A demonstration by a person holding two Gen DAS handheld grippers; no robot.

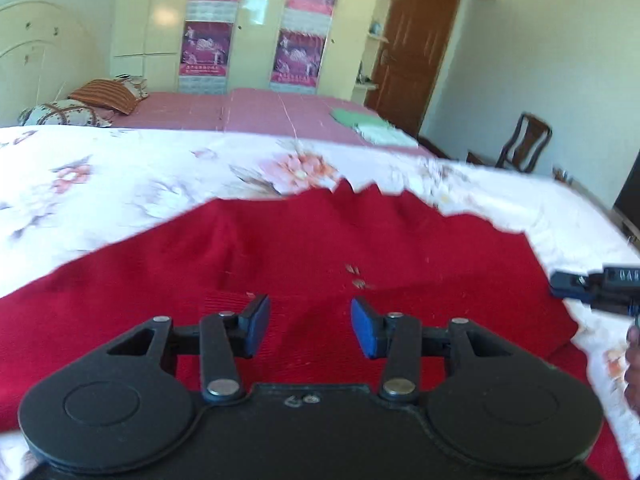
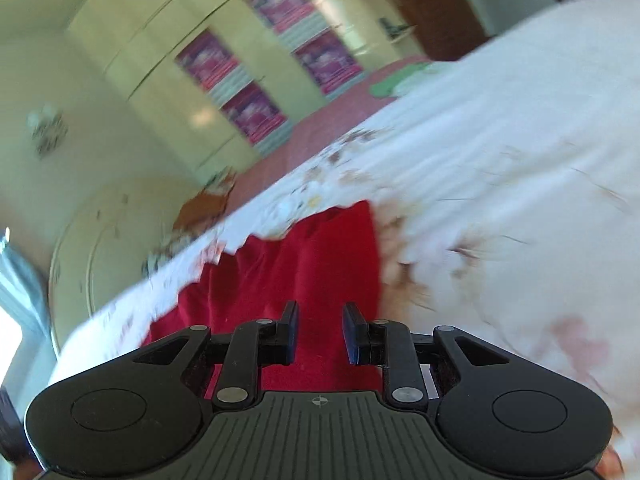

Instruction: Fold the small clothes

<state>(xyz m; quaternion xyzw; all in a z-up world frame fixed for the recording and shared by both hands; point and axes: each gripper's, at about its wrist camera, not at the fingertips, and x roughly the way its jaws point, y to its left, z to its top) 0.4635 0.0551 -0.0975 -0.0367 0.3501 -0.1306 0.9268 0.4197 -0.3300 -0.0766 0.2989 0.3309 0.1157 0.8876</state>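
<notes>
Red garment (image 1: pixel 304 248) lies spread flat on the floral bedsheet (image 1: pixel 120 176), top edge jagged and rumpled. Left gripper (image 1: pixel 310 326) hovers over its near part, jaws spread, nothing between them. Right gripper (image 2: pixel 320 332) is above the garment's right portion, jaws also apart and empty; its view is tilted and motion-blurred. Folded green cloth (image 1: pixel 354 118) sits on the pink bedspread (image 1: pixel 240 110) behind, well apart.

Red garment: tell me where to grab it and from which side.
Take the red garment at its right edge, near the right gripper, coming in from the right. It lies spread flat on the floral sheet, so only the edges offer a fold to pinch.
</notes>
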